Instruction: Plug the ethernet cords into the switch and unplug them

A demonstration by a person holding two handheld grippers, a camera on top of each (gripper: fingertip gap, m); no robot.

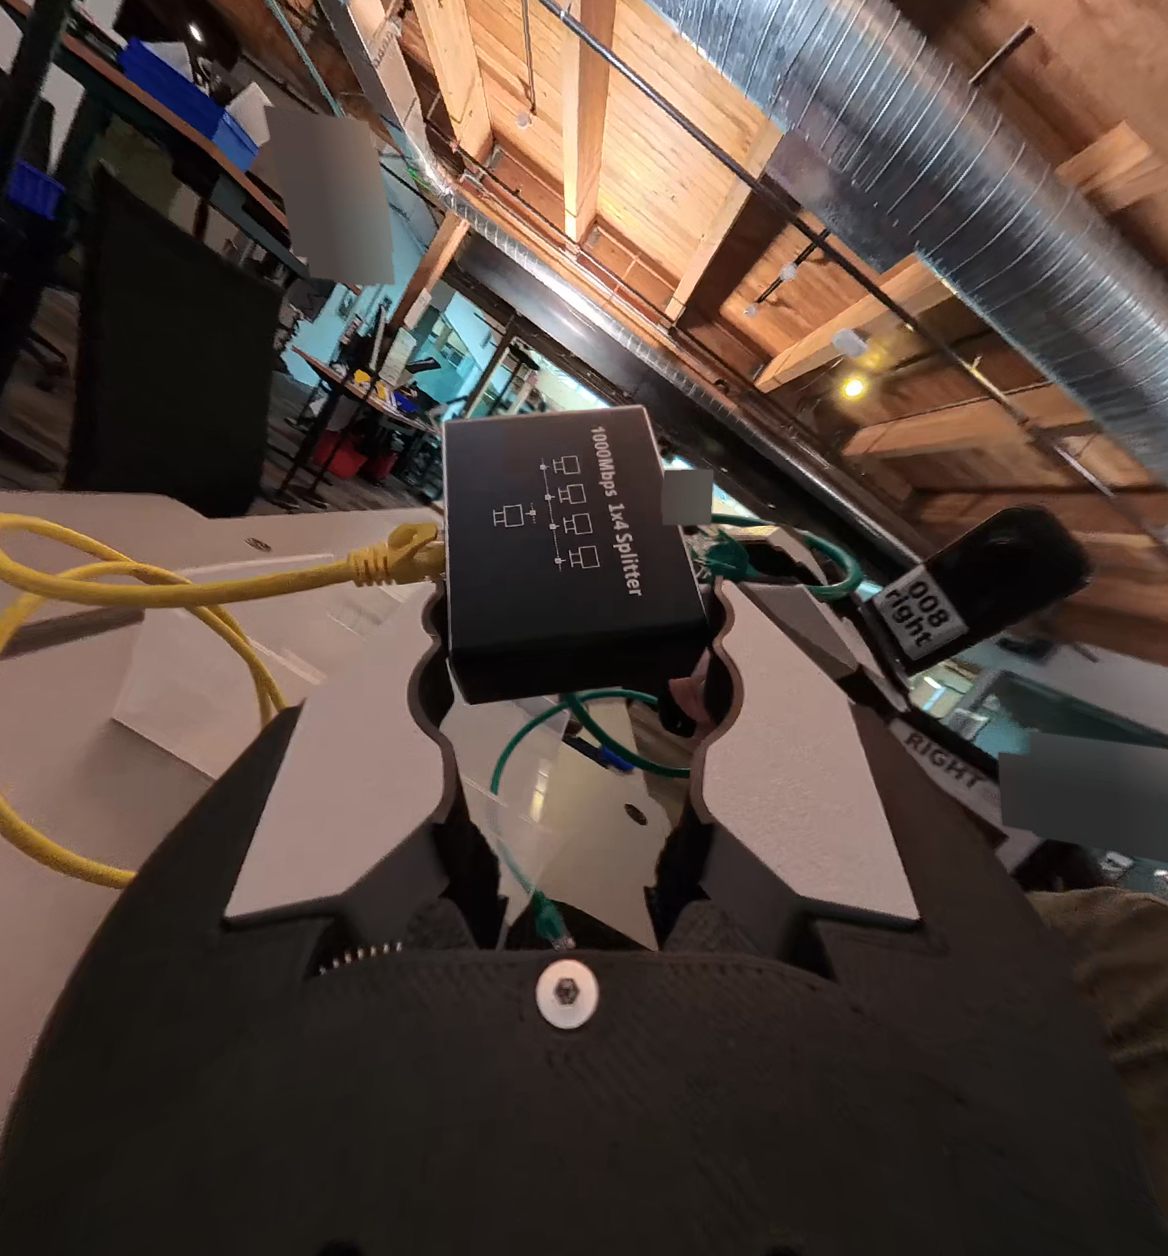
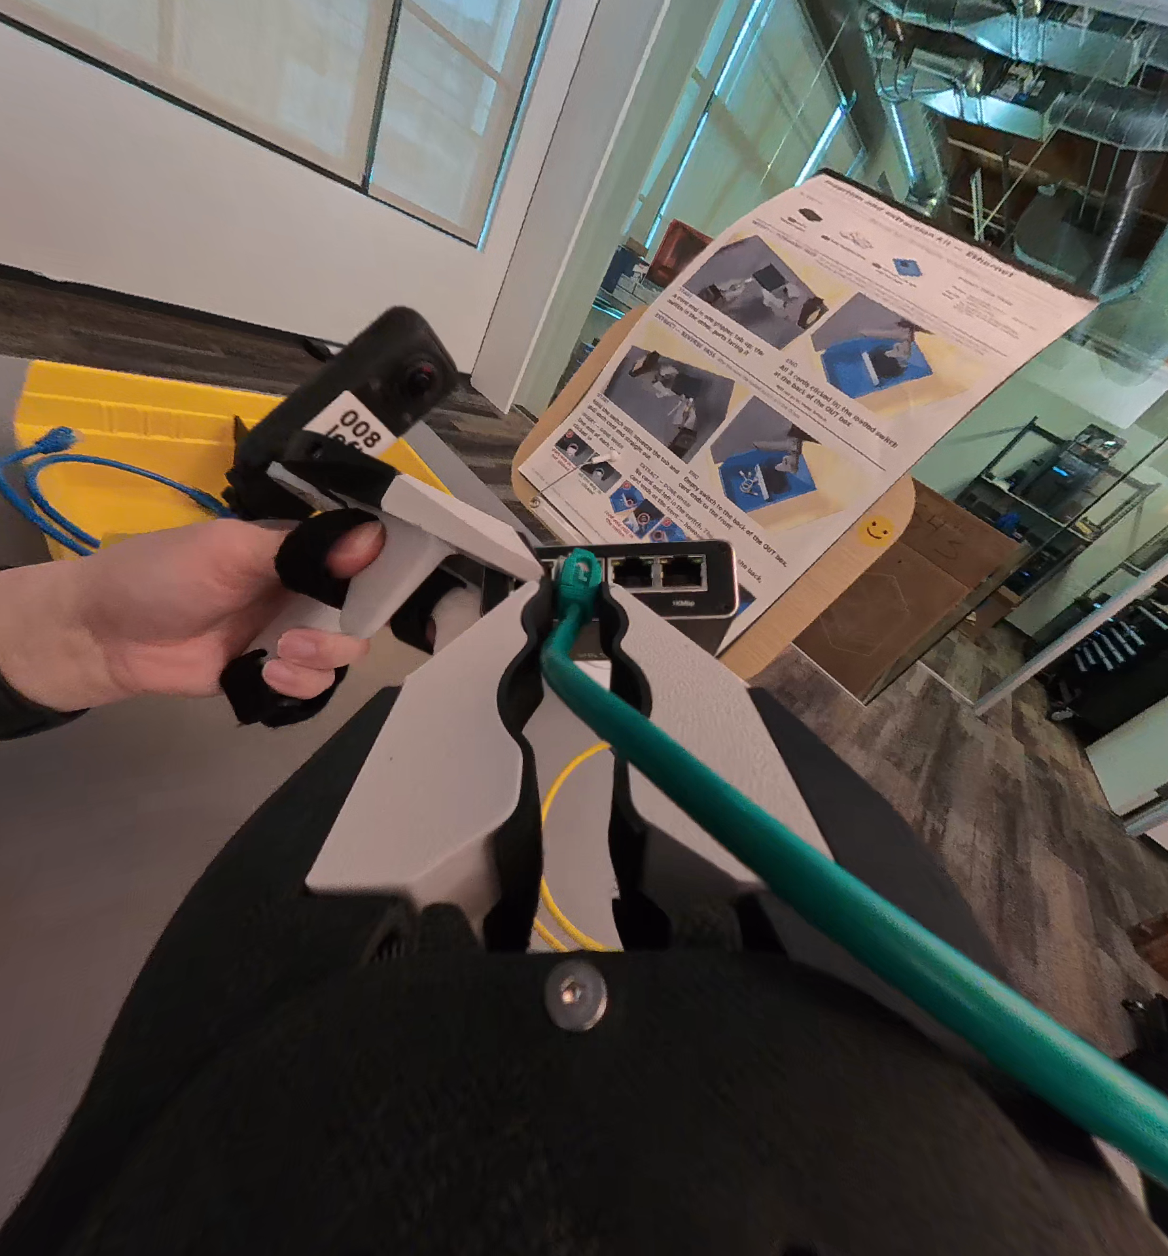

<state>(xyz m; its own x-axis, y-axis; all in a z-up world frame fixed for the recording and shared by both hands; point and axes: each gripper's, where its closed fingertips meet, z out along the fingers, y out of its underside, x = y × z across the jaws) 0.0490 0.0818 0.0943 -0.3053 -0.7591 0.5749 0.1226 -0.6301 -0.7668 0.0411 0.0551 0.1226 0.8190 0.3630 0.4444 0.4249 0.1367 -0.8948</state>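
My left gripper (image 1: 577,646) is shut on the black switch (image 1: 560,550) and holds it up in the air. A yellow ethernet cord (image 1: 159,591) is plugged into the switch's left side. My right gripper (image 2: 577,598) is shut on the green ethernet cord (image 2: 805,856) just behind its plug (image 2: 575,578). The plug sits at a port on the switch's front face (image 2: 656,574), beside two empty ports; how deep it sits cannot be told. The green cord also shows in the left wrist view (image 1: 832,578), behind the switch.
A yellow bin (image 2: 146,435) with a blue cord (image 2: 44,476) stands at the left. A printed instruction sheet on a board (image 2: 805,380) stands behind the switch. A person's hand (image 2: 159,612) holds the left gripper. The right gripper's camera (image 1: 995,578) shows at the right.
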